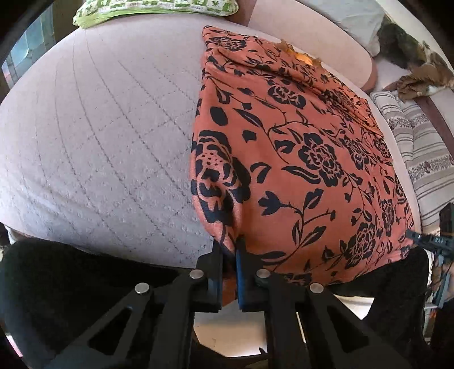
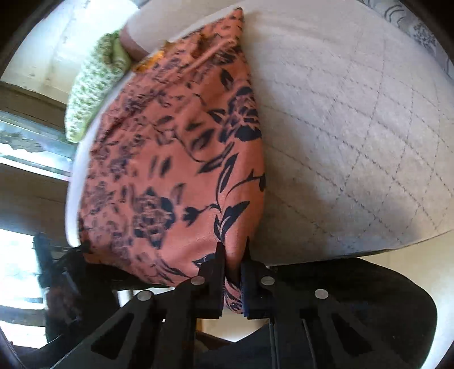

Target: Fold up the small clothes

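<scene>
An orange garment with a black flower print (image 1: 298, 159) lies spread on a pale quilted bed (image 1: 99, 136). My left gripper (image 1: 229, 247) is shut on the garment's near left corner at the bed's front edge. My right gripper (image 2: 233, 252) is shut on the near right corner of the same garment (image 2: 170, 170). The right gripper's black tip shows at the right edge of the left wrist view (image 1: 425, 241). The left gripper shows blurred at the left of the right wrist view (image 2: 56, 261). The right wrist view is blurred.
A green patterned pillow (image 1: 153, 7) lies at the far end of the bed (image 2: 354, 127); it also shows in the right wrist view (image 2: 93, 93). A striped cushion (image 1: 420, 147) and a mottled brown cloth (image 1: 417, 62) lie to the right. A pink bolster (image 1: 312, 34) sits behind the garment.
</scene>
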